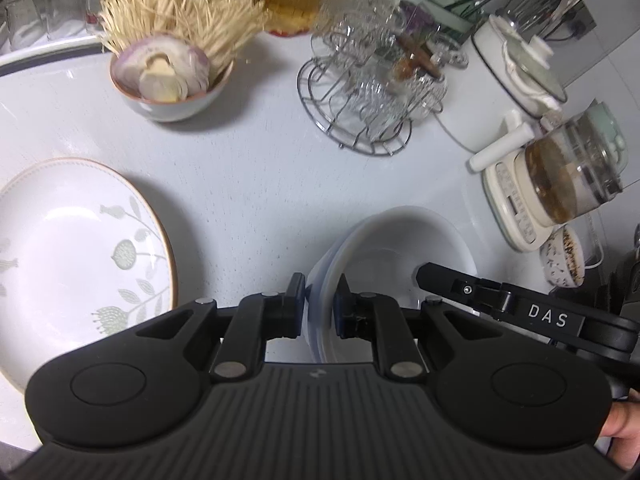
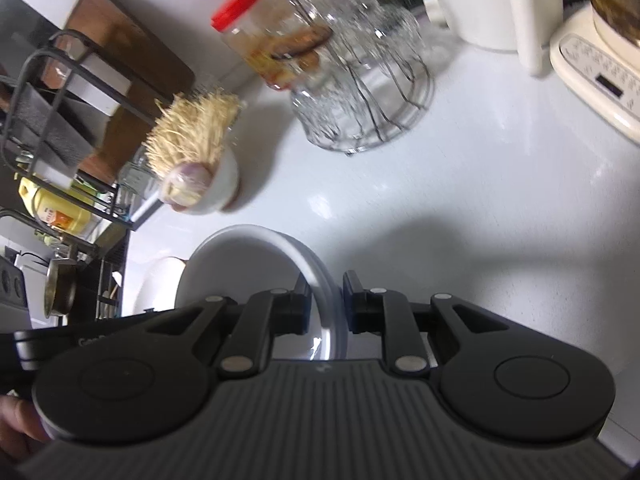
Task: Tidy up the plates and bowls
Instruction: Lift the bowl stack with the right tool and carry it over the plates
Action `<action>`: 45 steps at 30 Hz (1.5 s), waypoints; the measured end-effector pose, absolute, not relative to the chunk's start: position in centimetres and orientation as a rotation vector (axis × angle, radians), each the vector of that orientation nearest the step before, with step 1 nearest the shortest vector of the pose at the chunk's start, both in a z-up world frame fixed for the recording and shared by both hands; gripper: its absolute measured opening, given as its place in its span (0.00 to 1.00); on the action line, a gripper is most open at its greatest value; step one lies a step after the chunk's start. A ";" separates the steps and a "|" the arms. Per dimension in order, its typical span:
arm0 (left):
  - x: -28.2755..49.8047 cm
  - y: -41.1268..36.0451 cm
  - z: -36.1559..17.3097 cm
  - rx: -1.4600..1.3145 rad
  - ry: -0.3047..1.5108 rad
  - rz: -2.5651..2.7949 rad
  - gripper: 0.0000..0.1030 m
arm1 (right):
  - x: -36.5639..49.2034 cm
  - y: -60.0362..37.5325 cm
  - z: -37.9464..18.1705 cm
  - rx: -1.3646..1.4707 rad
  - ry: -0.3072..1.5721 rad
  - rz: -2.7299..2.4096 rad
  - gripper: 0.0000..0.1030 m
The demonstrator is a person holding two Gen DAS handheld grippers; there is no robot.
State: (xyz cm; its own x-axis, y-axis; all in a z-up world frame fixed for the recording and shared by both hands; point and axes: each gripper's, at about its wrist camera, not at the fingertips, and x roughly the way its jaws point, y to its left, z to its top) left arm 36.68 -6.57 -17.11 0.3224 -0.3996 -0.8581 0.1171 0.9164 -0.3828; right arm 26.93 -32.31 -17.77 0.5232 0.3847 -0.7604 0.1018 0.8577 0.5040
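Note:
A stack of white bowls (image 1: 384, 252) sits on the white counter, held from both sides. My left gripper (image 1: 320, 300) is shut on its left rim. My right gripper (image 2: 326, 300) is shut on the right rim of the same white bowls (image 2: 248, 264); its fingers (image 1: 432, 274) show inside the bowl in the left wrist view. A white plate with green flower pattern and gold rim (image 1: 72, 256) lies on the counter to the left. A bowl of onion and enoki mushrooms (image 1: 168, 88) stands further back; it also shows in the right wrist view (image 2: 200, 184).
A wire rack of glass cups (image 1: 372, 92) stands at the back centre. A white pot (image 1: 508, 96), a glass kettle on a cream base (image 1: 560, 184) and a small patterned cup (image 1: 562, 260) are at the right. A red-lidded jar (image 2: 272, 36) and a dish rack (image 2: 52, 120) are at the left.

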 end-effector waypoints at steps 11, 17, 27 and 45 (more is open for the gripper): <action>35.0 -4.5 -13.0 -0.312 1.135 -0.341 0.17 | 26.3 -30.9 -13.6 0.552 0.942 0.202 0.20; 34.6 -2.4 -10.6 -0.346 1.083 -0.345 0.17 | 26.1 -29.0 -11.0 0.512 0.891 0.227 0.20; 33.3 2.7 -9.2 -0.391 1.038 -0.299 0.17 | 26.6 -24.8 -9.5 0.486 0.877 0.292 0.20; 32.6 14.1 -13.6 -0.465 1.022 -0.121 0.17 | 29.3 -13.3 -13.7 0.465 1.017 0.409 0.21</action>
State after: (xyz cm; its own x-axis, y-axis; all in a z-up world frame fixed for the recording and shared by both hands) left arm 32.58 14.11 -13.61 0.5241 -0.3107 -0.7930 -0.1165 0.8962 -0.4281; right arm 29.29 -13.28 -13.68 0.4671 0.5289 -0.7086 -0.1095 0.8298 0.5473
